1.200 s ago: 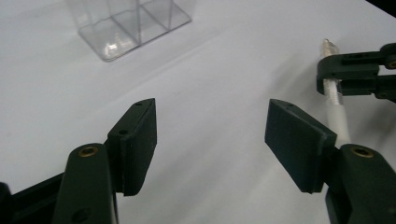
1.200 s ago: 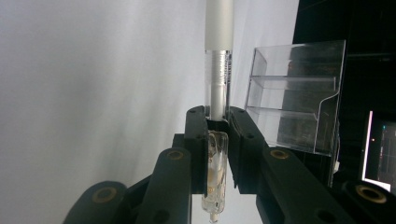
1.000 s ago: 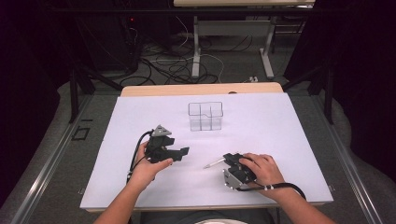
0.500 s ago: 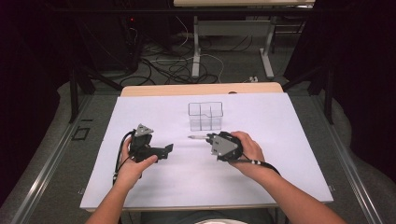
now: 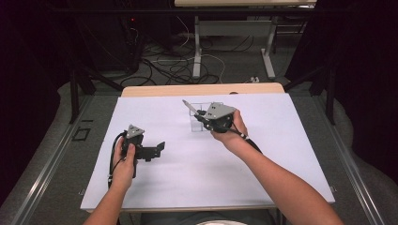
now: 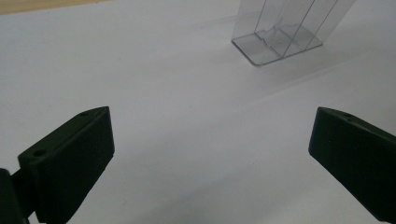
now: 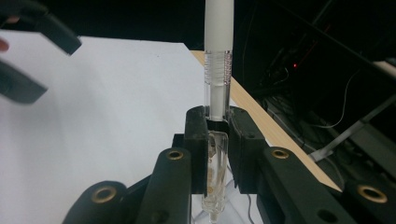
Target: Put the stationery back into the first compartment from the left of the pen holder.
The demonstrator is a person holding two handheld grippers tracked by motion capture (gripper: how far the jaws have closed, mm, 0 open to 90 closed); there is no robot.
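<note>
The right tongs (image 7: 218,135) are clamped on a thin clear pen (image 7: 218,70), raised over the clear divided holder (image 5: 198,123) at about twelve o'clock on the white tabletop (image 5: 281,154). It looks light, stiff and slippery, best pinched mid-barrel. The left tongs (image 6: 210,158) gape wide and empty; no writing is legible.

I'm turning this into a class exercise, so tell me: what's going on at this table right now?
A person at a white-covered table works a claw in each hand. The right claw is shut on a clear pen-like tube with a white end, holding it in the air over the clear plastic divided holder at the far side. The left claw is wide open with nothing in it, low over the bare sheet nearer the person, pointing towards the holder.
</note>
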